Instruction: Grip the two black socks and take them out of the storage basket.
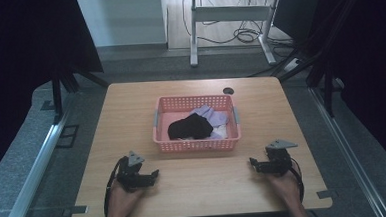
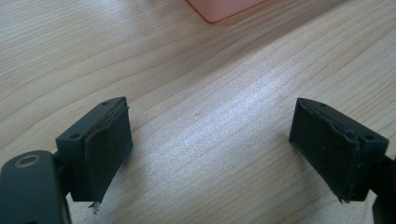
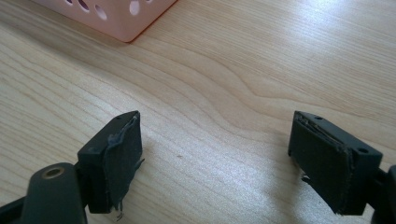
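Clothes, a black garment (image 1: pixel 189 126) beside lilac and white pieces, lie heaped in the pink perforated plastic basket (image 1: pixel 197 145) at the middle of the wooden bench (image 1: pixel 210 182). Left of it and nearer the person, the left gripper (image 1: pixel 143 178) rests with jaws wide apart, holding nothing. The right gripper (image 1: pixel 265 165) mirrors it, equally spread and empty. By my judgement, nothing is started: every piece remains to be handled.

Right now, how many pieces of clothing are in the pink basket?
3 visible: a black one in front on top, a lavender one behind it, a white one at the right. More may lie beneath.
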Motion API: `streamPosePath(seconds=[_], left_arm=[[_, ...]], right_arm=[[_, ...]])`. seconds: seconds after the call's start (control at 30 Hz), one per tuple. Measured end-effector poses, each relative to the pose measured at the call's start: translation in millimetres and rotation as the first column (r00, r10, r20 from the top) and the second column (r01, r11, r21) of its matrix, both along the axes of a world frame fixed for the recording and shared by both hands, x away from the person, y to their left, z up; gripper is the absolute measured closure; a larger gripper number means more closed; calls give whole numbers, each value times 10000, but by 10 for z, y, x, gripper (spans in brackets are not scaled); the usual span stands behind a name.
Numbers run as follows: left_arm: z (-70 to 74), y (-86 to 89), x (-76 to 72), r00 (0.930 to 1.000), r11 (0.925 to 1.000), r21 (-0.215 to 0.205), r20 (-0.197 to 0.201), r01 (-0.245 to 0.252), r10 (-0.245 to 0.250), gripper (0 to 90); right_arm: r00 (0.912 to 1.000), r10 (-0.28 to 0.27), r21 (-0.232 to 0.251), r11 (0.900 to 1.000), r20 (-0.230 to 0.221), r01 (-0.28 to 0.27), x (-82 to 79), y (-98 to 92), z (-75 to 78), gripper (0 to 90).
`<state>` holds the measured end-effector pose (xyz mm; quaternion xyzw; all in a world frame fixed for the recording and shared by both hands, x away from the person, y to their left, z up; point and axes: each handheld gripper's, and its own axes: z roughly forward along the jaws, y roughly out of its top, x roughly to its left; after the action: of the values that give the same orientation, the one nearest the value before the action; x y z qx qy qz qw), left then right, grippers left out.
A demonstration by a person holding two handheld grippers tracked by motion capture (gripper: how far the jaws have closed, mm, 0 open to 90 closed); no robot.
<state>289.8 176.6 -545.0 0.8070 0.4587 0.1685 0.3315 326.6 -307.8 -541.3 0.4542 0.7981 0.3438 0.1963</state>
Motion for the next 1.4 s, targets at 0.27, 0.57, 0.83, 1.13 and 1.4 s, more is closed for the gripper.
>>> streamPosePath(seconds=[0.27,0.57,0.83,1.13,1.4], left_arm=[[0,0,0,10000,10000,-5,1,-1,1,129],[2,2,0,10000,10000,34,-14,29,-29,128],[2,2,1,10000,10000,31,-16,29,-29,128],[2,3,0,10000,10000,38,-15,31,-31,129],[1,2,-1,10000,10000,33,-16,20,-20,129]], right_arm=[[10000,-1,0,10000,-2,1,0,0,0,173],[10000,-21,3,10000,-8,21,-2,1,1,175],[9999,-114,61,9999,3,114,-14,8,4,186],[9996,117,193,9998,-254,-112,5,-10,102,202],[9985,416,190,9990,-368,-409,25,4,237,198]])
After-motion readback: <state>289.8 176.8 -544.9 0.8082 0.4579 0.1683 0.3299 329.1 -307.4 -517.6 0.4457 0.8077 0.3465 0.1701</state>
